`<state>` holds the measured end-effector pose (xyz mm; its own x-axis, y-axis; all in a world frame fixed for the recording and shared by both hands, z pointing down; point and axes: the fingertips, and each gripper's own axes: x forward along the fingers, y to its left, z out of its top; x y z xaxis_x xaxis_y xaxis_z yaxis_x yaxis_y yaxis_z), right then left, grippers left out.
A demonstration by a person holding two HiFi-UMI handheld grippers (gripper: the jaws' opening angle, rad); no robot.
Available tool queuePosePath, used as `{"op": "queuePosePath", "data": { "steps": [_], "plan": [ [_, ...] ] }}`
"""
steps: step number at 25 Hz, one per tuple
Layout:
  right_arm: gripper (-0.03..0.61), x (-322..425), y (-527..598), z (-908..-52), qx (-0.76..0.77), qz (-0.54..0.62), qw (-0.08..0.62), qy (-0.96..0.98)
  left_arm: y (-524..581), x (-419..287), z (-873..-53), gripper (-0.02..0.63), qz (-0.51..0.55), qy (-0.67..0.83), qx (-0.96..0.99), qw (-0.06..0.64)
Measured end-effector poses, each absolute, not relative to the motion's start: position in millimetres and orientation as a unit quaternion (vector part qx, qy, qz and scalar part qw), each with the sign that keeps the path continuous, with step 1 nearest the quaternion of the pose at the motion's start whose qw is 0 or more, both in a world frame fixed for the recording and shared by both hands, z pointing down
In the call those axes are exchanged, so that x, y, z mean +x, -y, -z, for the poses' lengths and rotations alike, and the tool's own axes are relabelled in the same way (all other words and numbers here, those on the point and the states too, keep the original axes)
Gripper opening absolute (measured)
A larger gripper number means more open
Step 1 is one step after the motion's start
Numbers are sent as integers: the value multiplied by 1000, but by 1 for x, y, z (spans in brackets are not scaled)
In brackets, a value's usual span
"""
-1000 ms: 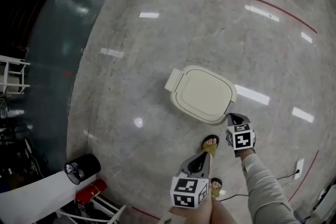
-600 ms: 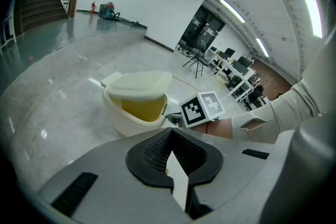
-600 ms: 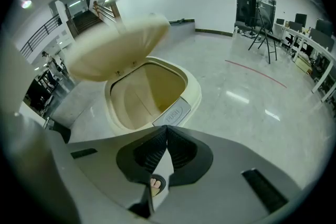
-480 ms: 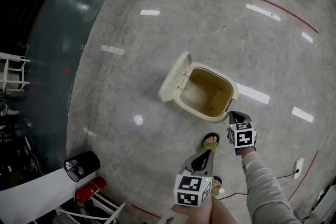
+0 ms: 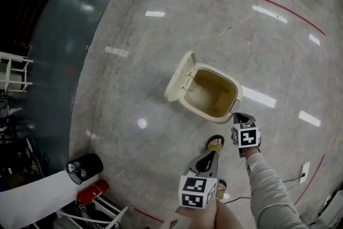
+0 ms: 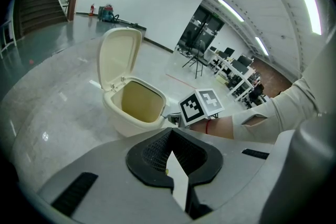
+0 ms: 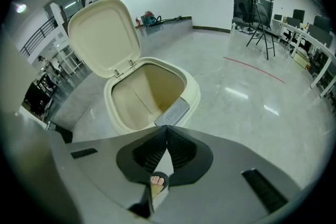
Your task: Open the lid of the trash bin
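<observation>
Trash bin [image 5: 211, 95] stands on the floor, its lid [image 5: 178, 76] upright at the bin's far edge. Right gripper [image 5: 239, 117], jaws pressed together, rests beside the bin's near rim, placed for pressing its grey push button [image 7: 173, 112]. Left gripper [image 5: 208, 159], jaws also together, hangs unused behind.

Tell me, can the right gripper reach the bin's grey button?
Probably yes: the right gripper is at the front rim of the trash bin, the grey button lies just ahead of its shut jaws, and nothing stands between.
</observation>
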<state>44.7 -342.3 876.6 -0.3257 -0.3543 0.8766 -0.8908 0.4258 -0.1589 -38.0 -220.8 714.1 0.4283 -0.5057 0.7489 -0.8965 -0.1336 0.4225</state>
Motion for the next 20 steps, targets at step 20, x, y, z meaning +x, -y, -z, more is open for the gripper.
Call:
{"op": "queuePosePath", "data": {
  "steps": [20],
  "plan": [
    [5,53,244,-729,446,-370,325,747,196,-25,-640,5,-207,494,740,407]
  ]
}}
